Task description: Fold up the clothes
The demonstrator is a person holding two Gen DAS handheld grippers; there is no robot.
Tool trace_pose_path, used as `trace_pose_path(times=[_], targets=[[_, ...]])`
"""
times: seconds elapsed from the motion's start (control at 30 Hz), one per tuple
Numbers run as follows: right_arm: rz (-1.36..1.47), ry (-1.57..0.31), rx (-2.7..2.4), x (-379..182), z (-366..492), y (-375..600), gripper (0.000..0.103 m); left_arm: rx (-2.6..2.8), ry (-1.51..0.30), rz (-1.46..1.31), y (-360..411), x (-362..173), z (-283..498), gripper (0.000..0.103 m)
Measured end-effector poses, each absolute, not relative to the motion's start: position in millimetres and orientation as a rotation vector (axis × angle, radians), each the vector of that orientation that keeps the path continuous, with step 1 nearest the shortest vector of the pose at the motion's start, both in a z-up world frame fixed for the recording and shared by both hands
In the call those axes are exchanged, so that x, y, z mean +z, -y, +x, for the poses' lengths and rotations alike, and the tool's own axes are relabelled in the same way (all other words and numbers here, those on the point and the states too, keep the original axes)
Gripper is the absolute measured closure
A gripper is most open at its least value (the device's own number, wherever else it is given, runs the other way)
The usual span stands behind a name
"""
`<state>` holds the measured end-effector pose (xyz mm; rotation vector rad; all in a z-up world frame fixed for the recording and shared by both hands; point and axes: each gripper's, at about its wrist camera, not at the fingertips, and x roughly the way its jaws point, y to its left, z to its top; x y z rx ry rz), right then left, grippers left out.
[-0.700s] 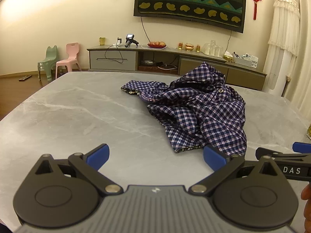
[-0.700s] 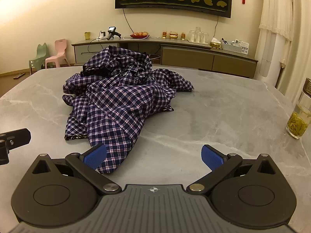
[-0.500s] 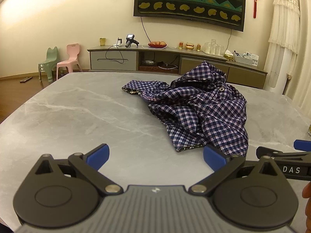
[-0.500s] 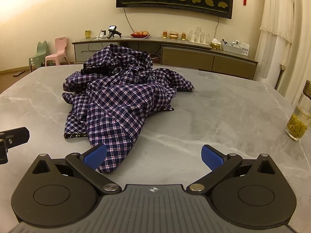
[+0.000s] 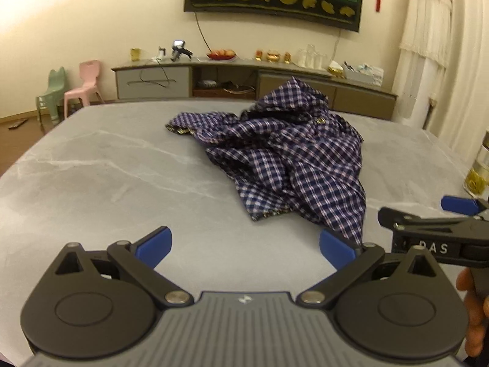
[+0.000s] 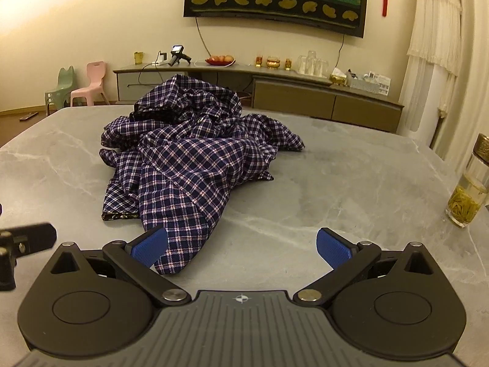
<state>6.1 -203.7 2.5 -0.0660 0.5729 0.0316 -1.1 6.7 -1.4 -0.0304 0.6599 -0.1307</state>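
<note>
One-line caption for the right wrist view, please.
Right gripper, jaws open, faces a crumpled plaid shirt on a marble table.

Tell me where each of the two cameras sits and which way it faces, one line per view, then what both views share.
Left wrist: sits on the left gripper, looking forward and down across the table at the plaid shirt; its open blue pads, the right gripper and a hand show.
Right wrist: sits on the right gripper, facing the same shirt; its open pads and part of the left gripper show.
Shared: shirt, table, tea glass, sideboard.
</note>
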Motion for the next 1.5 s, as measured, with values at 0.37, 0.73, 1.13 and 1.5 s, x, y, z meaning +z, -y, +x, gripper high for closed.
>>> trace_pose_path(times=[0.37, 0.73, 1.13, 1.5], targets=[[-0.015, -0.580, 0.129, 9.6, 0.6, 208.8, 0.044, -0.191, -0.654, 0.009, 2.4, -4.0, -7.0, 0.103], [-0.015, -0.592, 0.150, 13.5, -3.3, 213.3, 0.103, -0.205, -0.567, 0.000, 12.7, 18.4, -22.7, 0.103], [0.011, -0.568, 0.132, 20.0, -8.8, 221.3, 0.101, -0.182, -0.573, -0.032, 16.8, 42.6, -19.2, 0.064], [0.066, -0.572, 0.118, 19.1, -2.1, 230.3, 0.006, -0.113, -0.583, -0.100, -2.0, 46.7, 15.1, 0.003]])
